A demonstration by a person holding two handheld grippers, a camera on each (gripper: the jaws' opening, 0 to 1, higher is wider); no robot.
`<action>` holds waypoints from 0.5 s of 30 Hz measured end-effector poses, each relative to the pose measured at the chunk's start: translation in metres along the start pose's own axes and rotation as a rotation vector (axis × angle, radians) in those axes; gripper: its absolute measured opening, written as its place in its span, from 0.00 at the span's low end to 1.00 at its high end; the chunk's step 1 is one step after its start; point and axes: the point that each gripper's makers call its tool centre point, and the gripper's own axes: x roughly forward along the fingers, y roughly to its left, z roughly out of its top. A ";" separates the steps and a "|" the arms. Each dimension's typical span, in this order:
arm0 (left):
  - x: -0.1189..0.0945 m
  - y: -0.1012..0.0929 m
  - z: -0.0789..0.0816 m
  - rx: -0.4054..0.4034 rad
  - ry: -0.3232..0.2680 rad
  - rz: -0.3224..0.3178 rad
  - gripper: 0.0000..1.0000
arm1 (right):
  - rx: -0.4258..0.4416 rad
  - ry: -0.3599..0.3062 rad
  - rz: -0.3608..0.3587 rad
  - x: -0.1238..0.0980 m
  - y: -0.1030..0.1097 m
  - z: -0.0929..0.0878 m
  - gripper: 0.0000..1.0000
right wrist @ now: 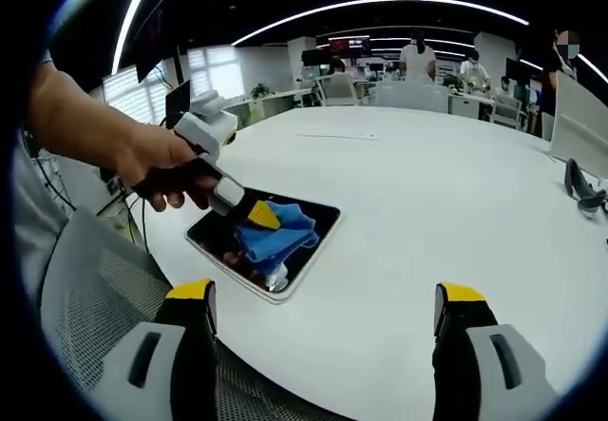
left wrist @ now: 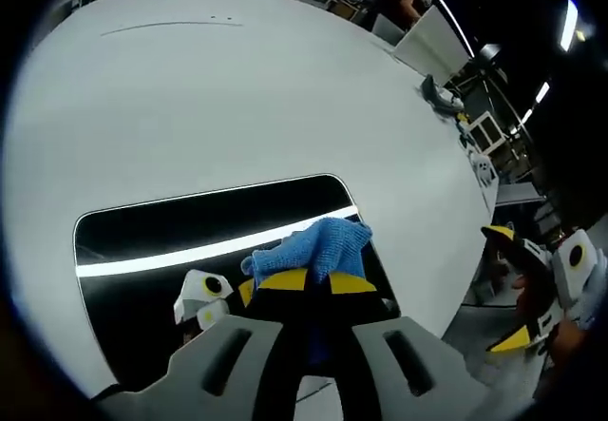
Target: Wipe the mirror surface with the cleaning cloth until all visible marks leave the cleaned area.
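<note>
A rectangular mirror (left wrist: 190, 240) lies flat on a round white table (left wrist: 237, 88), close to the table's near edge, its dark glass carrying the bright streak of a reflected ceiling light. The left gripper (left wrist: 318, 283), yellow-tipped, is clamped on a blue cleaning cloth (left wrist: 318, 245) and presses it onto the mirror's right-hand portion; the cloth bunches out above the jaws. In the right gripper view the same cloth (right wrist: 275, 231) sits on the mirror (right wrist: 318, 236), with the left gripper (right wrist: 258, 214) reaching down to it from a person's hand (right wrist: 166, 169). The right gripper (right wrist: 323, 312) hangs off the mirror over the table's near edge, its jaws wide apart with nothing between them; in the left gripper view it (left wrist: 518, 293) appears beyond the table's edge, well apart from the mirror. A mesh chair back (right wrist: 85, 297) stands just beside the table below the mirror. People stand in the office beyond the table's far side.
</note>
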 end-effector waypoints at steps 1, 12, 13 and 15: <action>0.000 0.000 -0.001 0.001 0.001 -0.001 0.04 | 0.001 0.000 0.000 0.000 0.000 0.000 0.94; -0.010 -0.009 -0.021 0.012 0.002 0.007 0.04 | -0.001 0.004 -0.006 -0.001 0.000 0.000 0.95; -0.011 -0.010 -0.024 0.017 0.003 0.001 0.04 | -0.001 0.005 -0.006 -0.001 0.000 0.000 0.95; -0.012 -0.010 -0.027 0.009 0.007 -0.008 0.04 | 0.001 0.005 -0.007 -0.001 0.000 0.000 0.95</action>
